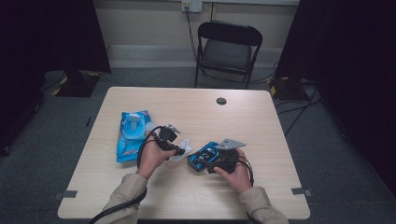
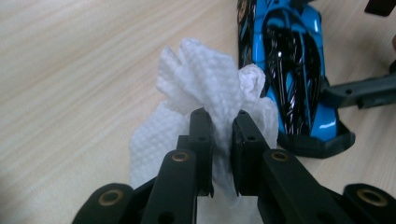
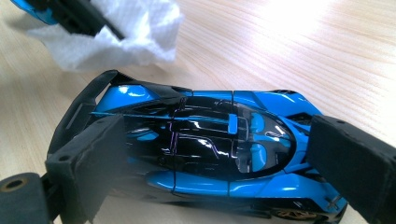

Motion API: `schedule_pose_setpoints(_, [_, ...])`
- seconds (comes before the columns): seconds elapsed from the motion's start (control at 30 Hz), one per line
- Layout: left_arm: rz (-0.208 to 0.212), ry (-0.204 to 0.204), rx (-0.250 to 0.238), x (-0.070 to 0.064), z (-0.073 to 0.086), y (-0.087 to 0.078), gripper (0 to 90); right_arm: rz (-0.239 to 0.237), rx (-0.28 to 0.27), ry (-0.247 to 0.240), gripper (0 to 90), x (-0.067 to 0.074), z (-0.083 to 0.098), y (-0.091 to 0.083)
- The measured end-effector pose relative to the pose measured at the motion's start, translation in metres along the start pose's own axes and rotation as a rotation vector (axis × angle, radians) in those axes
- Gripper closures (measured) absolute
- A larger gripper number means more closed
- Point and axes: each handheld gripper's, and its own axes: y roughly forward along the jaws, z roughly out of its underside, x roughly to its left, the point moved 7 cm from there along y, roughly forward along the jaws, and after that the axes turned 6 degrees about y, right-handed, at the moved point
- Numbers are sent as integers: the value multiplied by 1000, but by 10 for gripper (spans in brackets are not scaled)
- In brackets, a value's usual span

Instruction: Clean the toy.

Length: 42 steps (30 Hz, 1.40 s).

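Both jaws grip: left gripper pinches wipe, right gripper clamps car

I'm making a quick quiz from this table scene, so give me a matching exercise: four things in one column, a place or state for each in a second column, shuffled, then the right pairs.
Things:
1. white wipe
2. blue toy car
3. wet wipes pack
4. folding chair

Places or states:
A. stands on the floor beyond the table
B. lies flat on the table, left of both grippers
C. pinched between the jaws of the left gripper
D. sits between the jaws of the right gripper

Pairs: 1-C, 2-D, 3-B, 4-A
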Motion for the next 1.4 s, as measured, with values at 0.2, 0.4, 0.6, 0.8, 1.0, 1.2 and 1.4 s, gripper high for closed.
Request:
schedule_pose_setpoints(0.2, [-1, 16, -30, -5, -23, 2, 808, 0, 0, 0, 50, 0, 0, 0])
schedule_pose_setpoints(0.4, [-22, 37, -50, -6, -42, 7, 812, 0, 0, 0, 50, 0, 0, 0])
schedule_pose_setpoints(0.6, [-20, 32, -72, -8, -56, 21, 813, 0, 0, -2, 50, 0, 0, 0])
schedule_pose_setpoints(0.8, [-3, 21, -71, -14, -63, 45, 812, 0, 0, -1, 50, 0, 0, 0])
schedule_pose_setpoints(1.0, [6, 10, -59, -18, -67, 66, 809, 0, 0, 0, 50, 0, 0, 0])
schedule_pose_setpoints(1.2, [1, -6, -81, -17, -75, 72, 803, 0, -1, 0, 50, 0, 0, 0])
schedule_pose_setpoints(1.4, [-30, 0, -85, -14, -77, 75, 799, 0, 0, 0, 50, 0, 0, 0])
